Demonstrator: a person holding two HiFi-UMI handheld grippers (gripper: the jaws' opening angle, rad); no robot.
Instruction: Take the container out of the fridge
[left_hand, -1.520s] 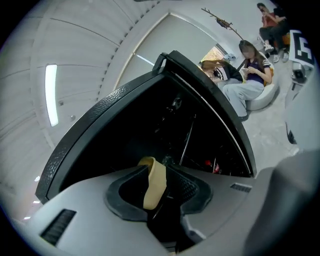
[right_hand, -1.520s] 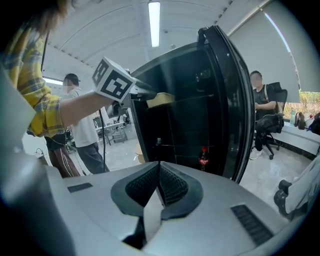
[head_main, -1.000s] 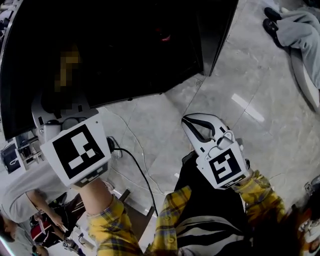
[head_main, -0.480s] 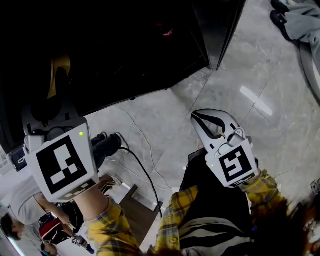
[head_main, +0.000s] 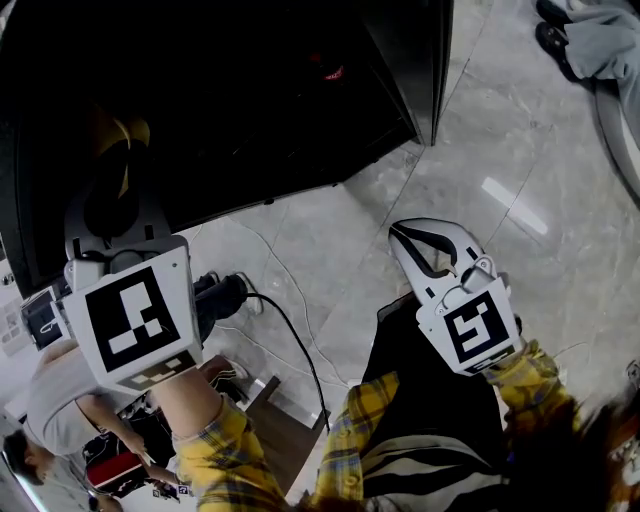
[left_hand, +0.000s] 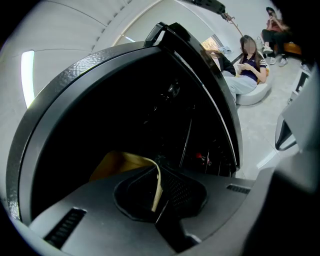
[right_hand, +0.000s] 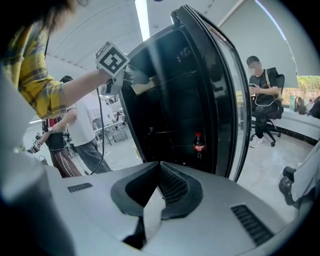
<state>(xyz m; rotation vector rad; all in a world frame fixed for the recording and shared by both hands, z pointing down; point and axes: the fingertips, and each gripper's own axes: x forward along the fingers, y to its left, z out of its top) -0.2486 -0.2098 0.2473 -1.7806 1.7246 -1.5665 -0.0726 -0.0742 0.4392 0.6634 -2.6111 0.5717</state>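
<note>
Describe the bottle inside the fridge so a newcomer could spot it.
Look into the tall black fridge. Low down on its right side stands one dark bottle. Its red cap and red label stand out against the dark interior.

Right gripper (right_hand: 159, 170): jaws closed, nothing between, facing the open black fridge (right_hand: 170, 100). Red-labelled cola bottle (right_hand: 199, 144) upright low inside, near the door-side edge. Left gripper (right_hand: 134, 77) at the fridge's upper left edge, tan container (right_hand: 143, 86) at its tip.
</note>
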